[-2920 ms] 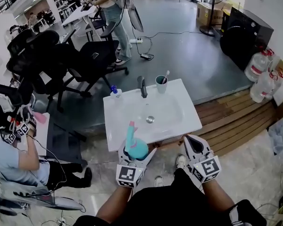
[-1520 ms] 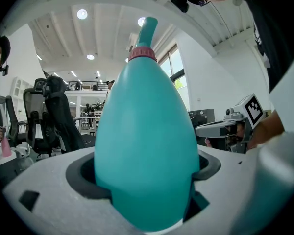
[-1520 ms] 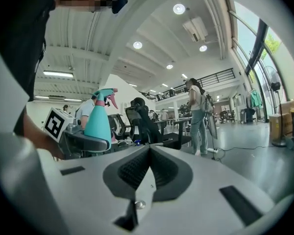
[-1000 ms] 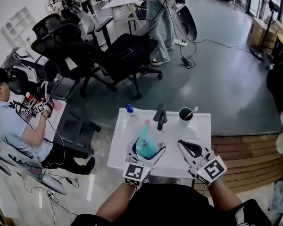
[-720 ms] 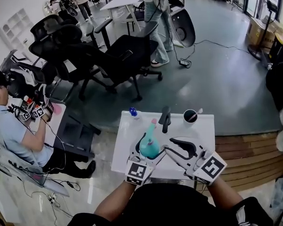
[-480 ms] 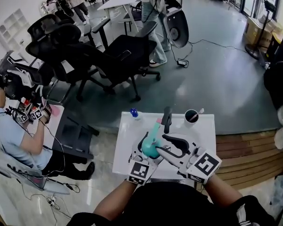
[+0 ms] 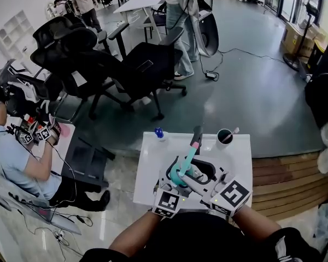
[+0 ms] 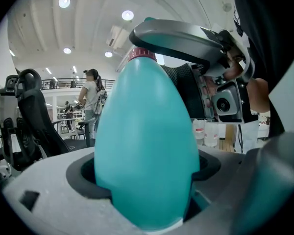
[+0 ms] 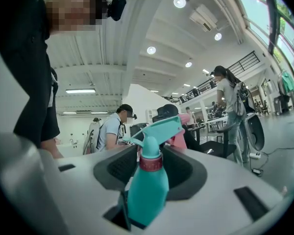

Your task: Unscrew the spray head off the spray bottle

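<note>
My left gripper (image 7: 174, 178) is shut on the body of the teal spray bottle (image 7: 178, 174) and holds it above the basin, its top leaning to the right. That body (image 8: 147, 146) fills the left gripper view. The teal spray head (image 7: 190, 153) has a pink tip and sits on a dark red collar (image 9: 151, 163). My right gripper (image 7: 200, 171) reaches in from the right. Its jaws have just been opening and now stand wide on both sides of the bottle's neck (image 9: 148, 180), with gaps to the dark pads (image 9: 183, 170).
Under the grippers is a white washbasin (image 7: 151, 171) with a dark tap (image 7: 197, 132), a cup holding a toothbrush (image 7: 224, 137) and a small blue-capped bottle (image 7: 159, 134). Black office chairs (image 7: 147, 64) stand behind it. A seated person (image 7: 11, 152) is at the left, wooden decking (image 7: 284, 190) at the right.
My right gripper has swung left from beside the basin to the bottle, and its jaws have opened round the neck. The bottle's top now leans more to the right.
</note>
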{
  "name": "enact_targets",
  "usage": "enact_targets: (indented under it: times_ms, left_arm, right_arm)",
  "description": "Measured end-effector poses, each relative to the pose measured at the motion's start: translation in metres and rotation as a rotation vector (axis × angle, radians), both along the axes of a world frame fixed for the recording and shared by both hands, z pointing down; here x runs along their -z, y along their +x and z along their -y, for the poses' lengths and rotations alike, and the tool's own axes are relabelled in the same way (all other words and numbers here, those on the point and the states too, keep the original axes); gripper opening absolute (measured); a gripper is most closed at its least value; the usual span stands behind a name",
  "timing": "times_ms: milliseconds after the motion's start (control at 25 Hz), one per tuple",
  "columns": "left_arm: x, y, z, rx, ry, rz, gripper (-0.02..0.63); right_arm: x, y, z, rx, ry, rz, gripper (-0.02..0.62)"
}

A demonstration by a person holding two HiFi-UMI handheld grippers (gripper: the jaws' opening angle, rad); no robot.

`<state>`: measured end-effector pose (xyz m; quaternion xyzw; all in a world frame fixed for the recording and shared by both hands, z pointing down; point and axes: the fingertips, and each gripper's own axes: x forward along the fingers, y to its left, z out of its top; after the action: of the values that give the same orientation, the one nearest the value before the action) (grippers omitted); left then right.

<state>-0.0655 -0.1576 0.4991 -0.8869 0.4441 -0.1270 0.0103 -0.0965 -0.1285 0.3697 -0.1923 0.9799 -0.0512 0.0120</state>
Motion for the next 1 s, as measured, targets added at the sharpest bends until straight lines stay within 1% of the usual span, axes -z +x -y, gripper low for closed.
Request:
enact_targets:
  times_ms: [40,240,360,480,560,640,760,840,920,1000]
  left_arm:
    - [-0.001,0.001,-0.001,-0.002,0.002,0.003,0.474]
    - [0.001,0.006,-0.008,-0.025,0.008,0.013,0.474]
    - [-0.001,0.008,-0.012,-0.054,0.008,0.017,0.474]
    - [0.000,0.012,-0.019,-0.097,0.002,0.014,0.474]
    - [0.000,0.019,-0.027,-0.155,-0.001,0.001,0.474]
    - [0.002,0.028,-0.040,-0.253,-0.002,-0.021,0.474]
    - [0.008,0.044,-0.063,-0.433,0.004,-0.052,0.474]
    - [0.011,0.053,-0.073,-0.518,0.008,-0.056,0.474]
    - [0.011,0.058,-0.076,-0.553,0.007,-0.059,0.474]
    - [0.012,0.061,-0.071,-0.533,0.006,-0.070,0.474]
  right_arm:
    - [0.000,0.000,0.000,-0.006,0.006,0.000,0.160]
    - [0.002,0.005,-0.006,0.001,0.030,0.022,0.147]
    - [0.000,0.007,-0.011,0.028,0.045,0.036,0.143]
    - [0.002,0.008,-0.018,0.068,0.023,0.041,0.143]
    - [0.005,0.009,-0.027,0.110,0.023,0.051,0.141]
    - [0.007,0.012,-0.038,0.175,0.038,0.062,0.141]
    - [0.010,0.020,-0.057,0.332,0.050,0.082,0.141]
    - [0.012,0.027,-0.066,0.440,0.051,0.079,0.143]
    - [0.012,0.032,-0.069,0.502,0.063,0.068,0.144]
    - [0.012,0.034,-0.064,0.490,0.085,0.072,0.148]
